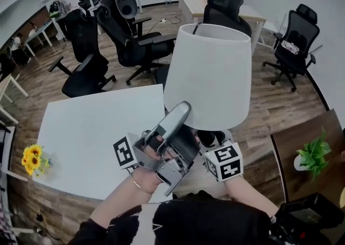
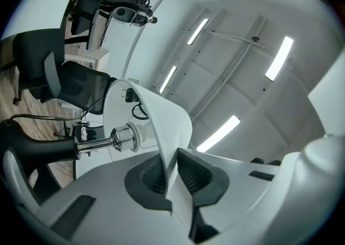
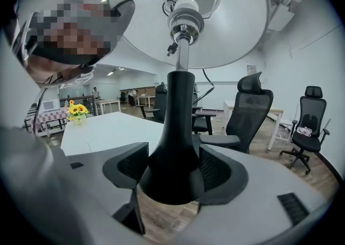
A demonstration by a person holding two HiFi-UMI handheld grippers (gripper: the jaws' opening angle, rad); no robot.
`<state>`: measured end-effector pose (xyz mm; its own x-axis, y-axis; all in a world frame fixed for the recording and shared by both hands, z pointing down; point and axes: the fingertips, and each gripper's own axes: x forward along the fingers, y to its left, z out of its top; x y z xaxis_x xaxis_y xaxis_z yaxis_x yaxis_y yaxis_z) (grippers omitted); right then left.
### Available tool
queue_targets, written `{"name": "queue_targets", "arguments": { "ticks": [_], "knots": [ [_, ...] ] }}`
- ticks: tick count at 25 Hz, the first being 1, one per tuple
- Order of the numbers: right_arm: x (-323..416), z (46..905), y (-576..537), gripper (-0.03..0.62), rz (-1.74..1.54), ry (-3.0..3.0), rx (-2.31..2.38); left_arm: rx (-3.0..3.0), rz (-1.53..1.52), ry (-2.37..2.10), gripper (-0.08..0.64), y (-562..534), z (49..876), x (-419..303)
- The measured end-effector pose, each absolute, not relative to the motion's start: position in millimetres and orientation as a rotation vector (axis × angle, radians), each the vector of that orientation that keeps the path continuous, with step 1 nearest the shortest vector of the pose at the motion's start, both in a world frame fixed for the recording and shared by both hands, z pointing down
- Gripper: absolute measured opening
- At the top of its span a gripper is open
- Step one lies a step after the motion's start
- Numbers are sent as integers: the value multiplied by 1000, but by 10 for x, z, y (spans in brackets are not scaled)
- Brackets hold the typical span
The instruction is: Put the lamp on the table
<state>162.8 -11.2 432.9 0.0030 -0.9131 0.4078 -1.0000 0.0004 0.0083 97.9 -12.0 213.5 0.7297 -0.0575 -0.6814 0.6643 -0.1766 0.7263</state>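
Left gripper (image 2: 173, 176): my jaws pinch the white shade (image 2: 161, 125) at its rim | Right gripper (image 3: 172, 171): my jaws clamp the flared foot of the black stem (image 3: 180, 104) | Lamp (image 1: 207, 77): held in the air, centre of head view, at the right edge of the white table (image 1: 91, 131), not resting on it
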Motion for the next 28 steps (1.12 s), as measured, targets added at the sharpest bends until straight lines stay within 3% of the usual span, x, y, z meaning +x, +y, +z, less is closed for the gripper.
{"name": "queue_targets", "arguments": {
  "ticks": [13,22,28],
  "knots": [
    [1786,4286,-394,301,354,-2186,1751,1713,-841,282,38,-256,2113,1096],
    [1346,4210,-888,302,327,-2254,1693,1744,-884,234,38,-672,2040,681],
    [731,4141,-1435,304,291,-2247,1665,1742,-918,219,39,-1181,1990,-1]
  ]
}}
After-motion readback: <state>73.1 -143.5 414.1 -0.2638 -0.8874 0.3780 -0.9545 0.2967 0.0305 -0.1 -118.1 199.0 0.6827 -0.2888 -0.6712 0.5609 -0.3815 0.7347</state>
